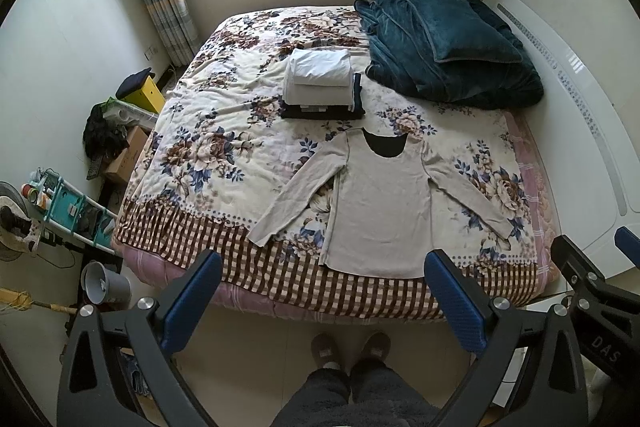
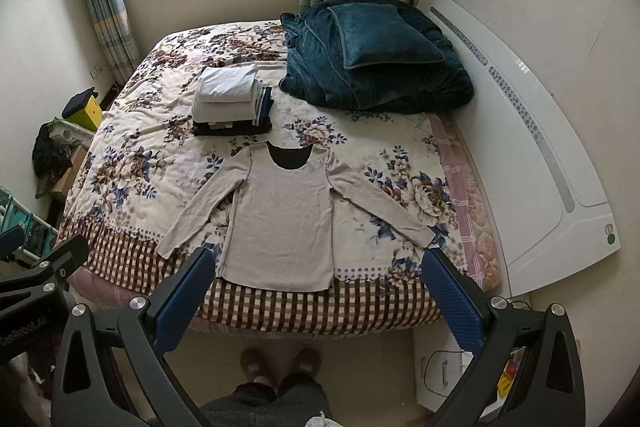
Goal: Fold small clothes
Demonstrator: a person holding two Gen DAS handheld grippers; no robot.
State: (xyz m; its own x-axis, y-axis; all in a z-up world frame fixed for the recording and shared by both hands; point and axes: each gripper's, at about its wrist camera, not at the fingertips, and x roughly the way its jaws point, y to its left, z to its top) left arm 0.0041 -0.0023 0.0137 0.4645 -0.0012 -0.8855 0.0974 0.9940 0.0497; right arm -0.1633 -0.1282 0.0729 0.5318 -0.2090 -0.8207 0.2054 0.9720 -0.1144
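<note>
A beige long-sleeved shirt (image 1: 380, 203) lies flat on the floral bed cover (image 1: 224, 131), neck away from me, both sleeves spread out; it also shows in the right wrist view (image 2: 284, 215). Behind it stands a stack of folded clothes (image 1: 320, 79), white on top, dark at the bottom, also seen in the right wrist view (image 2: 230, 97). My left gripper (image 1: 324, 267) is open and empty, held above the bed's near edge, short of the shirt's hem. My right gripper (image 2: 316, 267) is open and empty at about the same height, to the right of the left one.
A teal blanket with a pillow (image 1: 452, 51) is heaped at the bed's far right by the white headboard (image 1: 576, 131). Boxes, a shelf rack (image 1: 68, 207) and a bucket (image 1: 104, 283) crowd the floor at the left. My slippered feet (image 1: 350, 347) stand at the bed's foot.
</note>
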